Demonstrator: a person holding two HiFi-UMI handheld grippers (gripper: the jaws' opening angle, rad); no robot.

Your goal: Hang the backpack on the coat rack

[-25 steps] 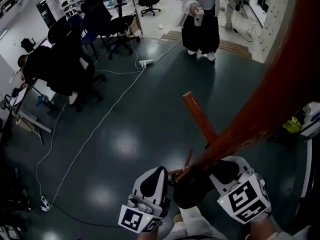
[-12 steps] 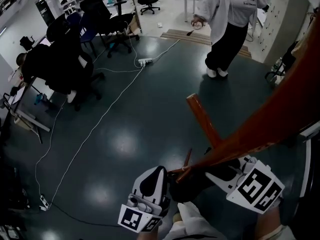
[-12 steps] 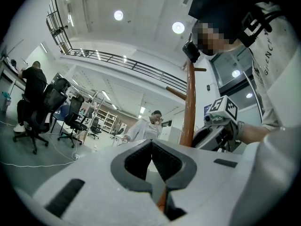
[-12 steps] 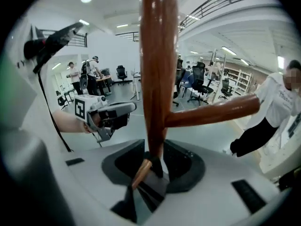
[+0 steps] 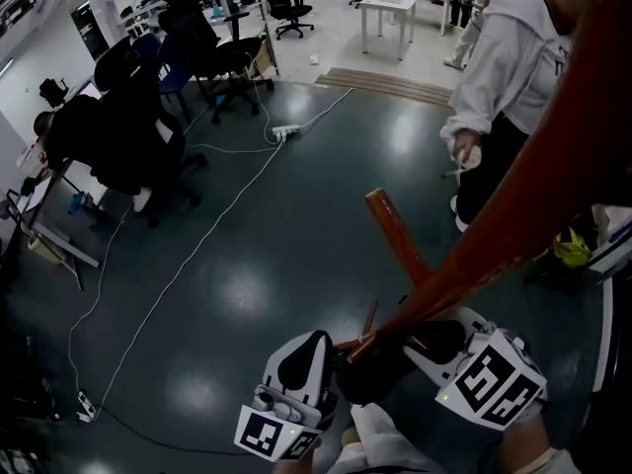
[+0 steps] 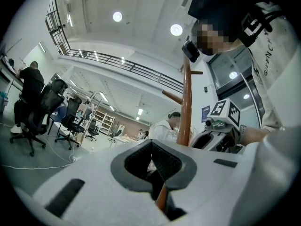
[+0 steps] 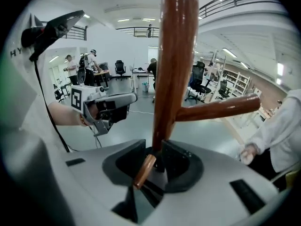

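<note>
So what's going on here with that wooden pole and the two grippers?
A person holds a hand-held gripper in each hand, close against a wooden coat rack. The right hand-held gripper has the rack's pole in the gap between its jaws; whether it pinches isn't clear. The left hand-held gripper looks shut beside it. No backpack can be made out. Another person stands nearby.

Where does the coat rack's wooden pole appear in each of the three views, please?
Head view: the coat rack pole slants from the top right corner down to bottom centre.
Left gripper view: it stands upright, just right of centre.
Right gripper view: it rises through the centre to the top edge.
Shared landmark: the person in the white top, seen in all three: just left of the pole, and at the right edge.
</note>
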